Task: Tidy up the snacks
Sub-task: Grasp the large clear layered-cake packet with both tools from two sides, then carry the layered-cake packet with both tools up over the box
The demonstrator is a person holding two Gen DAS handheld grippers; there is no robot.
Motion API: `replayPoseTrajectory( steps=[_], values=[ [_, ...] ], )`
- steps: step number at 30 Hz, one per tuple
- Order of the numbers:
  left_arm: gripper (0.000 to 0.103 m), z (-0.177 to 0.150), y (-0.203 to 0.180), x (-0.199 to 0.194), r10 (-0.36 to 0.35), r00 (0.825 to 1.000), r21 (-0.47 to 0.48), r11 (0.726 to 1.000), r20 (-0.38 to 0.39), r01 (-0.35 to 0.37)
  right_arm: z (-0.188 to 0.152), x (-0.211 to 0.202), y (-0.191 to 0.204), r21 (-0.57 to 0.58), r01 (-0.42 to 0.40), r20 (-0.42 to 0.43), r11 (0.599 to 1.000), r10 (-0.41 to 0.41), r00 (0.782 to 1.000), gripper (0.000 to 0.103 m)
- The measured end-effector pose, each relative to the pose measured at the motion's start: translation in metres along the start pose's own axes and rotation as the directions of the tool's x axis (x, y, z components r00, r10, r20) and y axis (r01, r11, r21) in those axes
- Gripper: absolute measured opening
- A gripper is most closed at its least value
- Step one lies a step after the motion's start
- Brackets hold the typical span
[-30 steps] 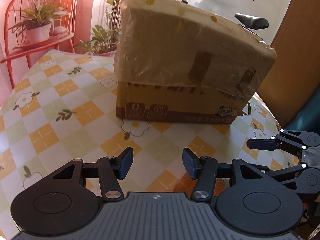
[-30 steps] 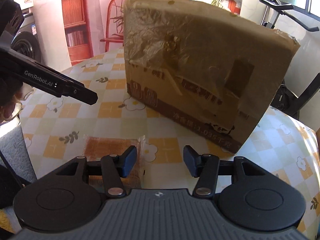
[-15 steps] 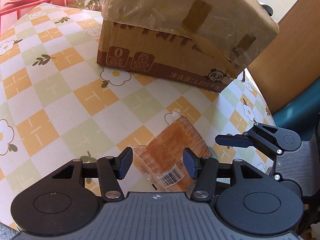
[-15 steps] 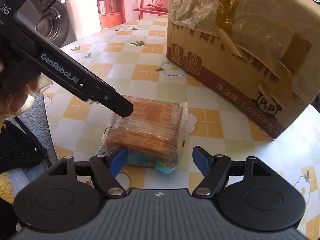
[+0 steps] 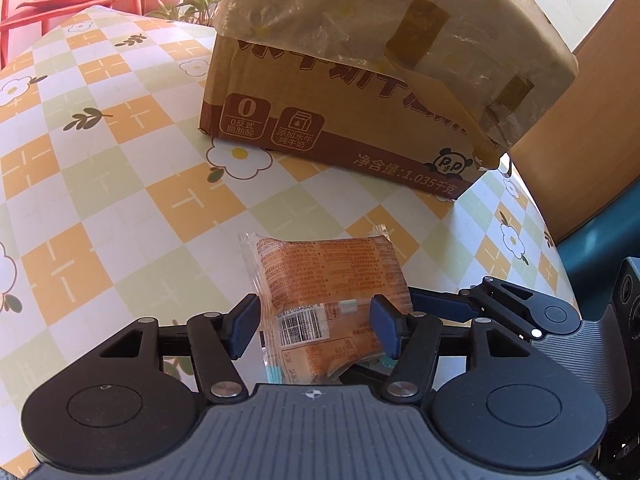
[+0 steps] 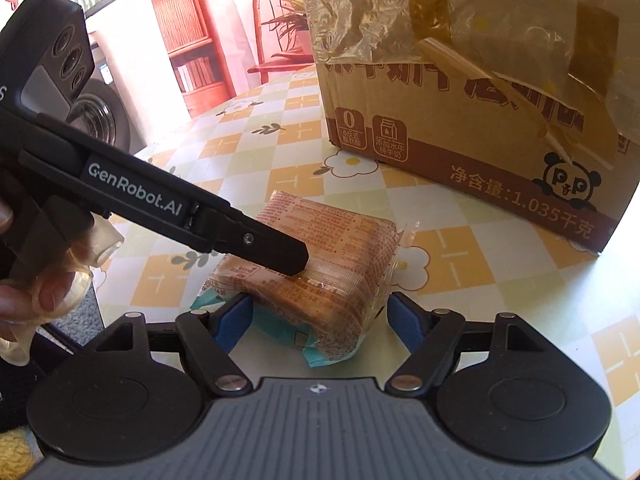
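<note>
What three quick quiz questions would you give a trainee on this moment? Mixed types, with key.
1. True or false: the snack packet lies inside the cardboard box.
2. What lies between the pads of the right gripper? A) the snack packet B) a corner of the box C) nothing
3. Which animal is printed on the box's front?

Key
1. False: it lies on the tablecloth, in front of the box.
2. A; the jaws stand open around it, not clamped.
3. A panda.
</note>
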State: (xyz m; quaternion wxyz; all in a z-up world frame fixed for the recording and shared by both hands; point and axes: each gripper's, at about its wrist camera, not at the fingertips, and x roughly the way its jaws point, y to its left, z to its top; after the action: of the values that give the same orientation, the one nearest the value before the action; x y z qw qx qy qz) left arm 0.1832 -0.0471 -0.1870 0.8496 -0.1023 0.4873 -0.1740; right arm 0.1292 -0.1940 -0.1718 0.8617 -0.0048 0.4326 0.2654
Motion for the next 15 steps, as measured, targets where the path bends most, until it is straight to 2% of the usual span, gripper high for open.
replayPoseTrajectory(
  steps=[5, 9, 15],
  values=[
    [0.057, -0.004, -0.004, -0.006, -0.002, 0.999, 0.022, 1.000, 0.034, 0.001, -0.006, -0.006, 0.004, 0.024, 0.007, 0.057, 1.000, -0.009, 0.998, 0.067],
    [0.052, -0.003, -0.005, -0.011, -0.023, 0.998, 0.009, 1.000, 0.052, 0.022, -0.002, -0.014, 0.008, 0.008, 0.008, 0.093, 1.000, -0.008, 0.996, 0.057],
    [0.051, 0.011, -0.017, -0.029, -0.053, 0.991, 0.055, 0.997, 0.121, 0.046, 0.012, -0.033, 0.018, -0.062, 0.075, 0.164, 0.995, -0.064, 0.984, 0.054]
  ],
)
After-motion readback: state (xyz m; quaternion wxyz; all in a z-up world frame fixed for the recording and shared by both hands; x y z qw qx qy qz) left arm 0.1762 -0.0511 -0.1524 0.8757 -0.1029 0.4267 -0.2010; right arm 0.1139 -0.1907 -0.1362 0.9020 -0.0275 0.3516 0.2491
